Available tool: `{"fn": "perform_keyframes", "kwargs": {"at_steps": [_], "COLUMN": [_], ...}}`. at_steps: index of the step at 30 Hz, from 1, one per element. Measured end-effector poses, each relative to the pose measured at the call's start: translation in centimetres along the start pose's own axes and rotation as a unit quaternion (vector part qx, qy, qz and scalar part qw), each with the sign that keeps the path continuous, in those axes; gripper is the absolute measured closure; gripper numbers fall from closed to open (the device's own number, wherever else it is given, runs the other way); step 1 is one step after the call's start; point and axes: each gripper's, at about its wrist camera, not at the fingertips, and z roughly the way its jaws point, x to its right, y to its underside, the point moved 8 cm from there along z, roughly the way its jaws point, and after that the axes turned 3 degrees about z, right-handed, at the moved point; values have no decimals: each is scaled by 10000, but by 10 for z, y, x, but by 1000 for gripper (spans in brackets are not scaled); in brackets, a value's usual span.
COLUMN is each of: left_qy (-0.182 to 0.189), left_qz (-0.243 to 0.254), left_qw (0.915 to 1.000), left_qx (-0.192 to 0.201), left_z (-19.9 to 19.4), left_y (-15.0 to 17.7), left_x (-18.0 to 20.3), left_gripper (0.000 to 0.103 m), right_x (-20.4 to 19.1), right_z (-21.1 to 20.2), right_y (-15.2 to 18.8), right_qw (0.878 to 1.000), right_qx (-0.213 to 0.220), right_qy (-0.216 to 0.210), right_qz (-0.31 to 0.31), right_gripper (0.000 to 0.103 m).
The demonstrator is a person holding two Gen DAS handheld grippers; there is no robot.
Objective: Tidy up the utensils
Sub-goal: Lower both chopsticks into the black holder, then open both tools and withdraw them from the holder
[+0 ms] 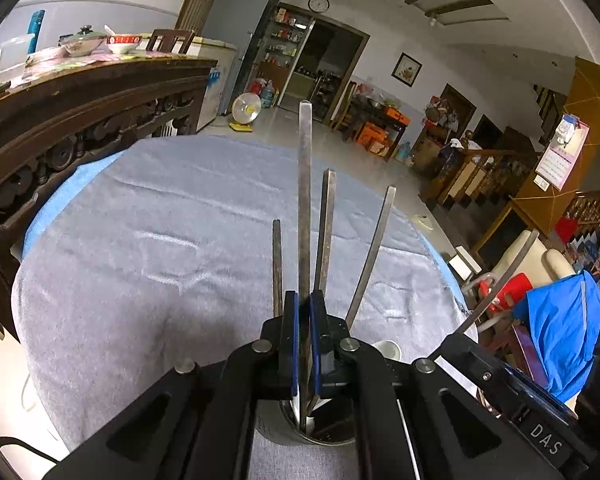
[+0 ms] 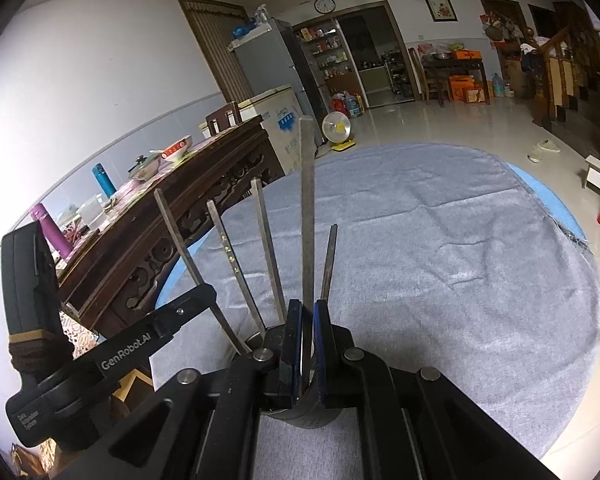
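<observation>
Grey cloth [image 1: 160,240]; right view alone shows thermoses [image 2: 104,180].

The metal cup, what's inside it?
Long metal utensil handles stand inside the metal cup, fanning upward. Each gripper, left and right, pinches one handle. Their lower ends are hidden by the grippers.

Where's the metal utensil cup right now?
The metal utensil cup sits on the grey cloth, at the bottom centre of both wrist views, directly below each gripper's closed fingers, with utensil handles sticking up.
</observation>
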Motion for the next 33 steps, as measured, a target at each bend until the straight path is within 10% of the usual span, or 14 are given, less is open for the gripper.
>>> {"fn": "perform_keyframes", "kwargs": {"at_steps": [23, 27, 33], "left_qy": [-141, -141, -87], "left_qz": [285, 223, -94], "left_qw": [9995, 9996, 9996], "left_qx": [20, 31, 237], "left_z": [-8, -14, -36], "left_y": [12, 10, -1], "left_x": [-4, -6, -20], "left_gripper": [97, 67, 52], "right_x": [1, 0, 2], "right_z": [4, -1, -22], "right_y": [8, 7, 2], "right_qw": [9997, 9995, 9992], "right_qx": [-175, -129, 123], "right_qy": [-179, -262, -329], "right_qz": [19, 77, 209], "right_gripper": [88, 53, 46]}}
